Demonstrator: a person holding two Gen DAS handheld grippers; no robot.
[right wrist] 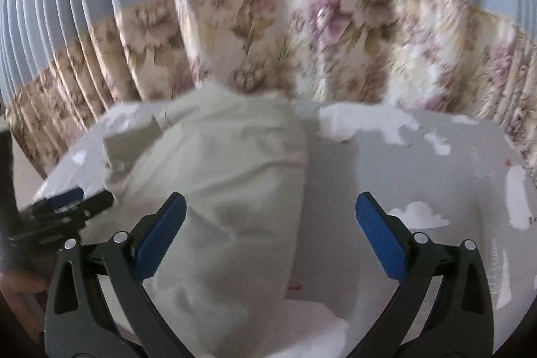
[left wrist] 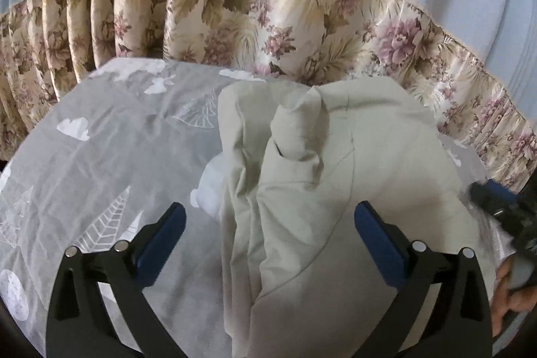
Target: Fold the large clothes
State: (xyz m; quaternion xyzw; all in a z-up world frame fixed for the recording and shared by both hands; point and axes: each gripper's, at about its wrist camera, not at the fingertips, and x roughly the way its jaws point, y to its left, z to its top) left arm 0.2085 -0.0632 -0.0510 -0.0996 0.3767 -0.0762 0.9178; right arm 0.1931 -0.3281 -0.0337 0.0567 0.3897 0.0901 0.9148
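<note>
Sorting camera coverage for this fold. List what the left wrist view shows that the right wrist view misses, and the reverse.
Left wrist only: a rolled, tube-like sleeve end standing up from the pale green-beige garment, sharply seen. Right wrist only: small red marks beside the garment's edge; this view is blurred. Both share: the garment, the grey bedsheet with white cloud prints, the floral curtain, and the open left gripper and right gripper.

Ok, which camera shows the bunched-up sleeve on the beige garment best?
Left wrist: sharp, with the rolled sleeve standing up mid-frame on the beige garment. The right wrist view is motion-blurred; it shows the garment's body, but no sleeve can be made out.
</note>
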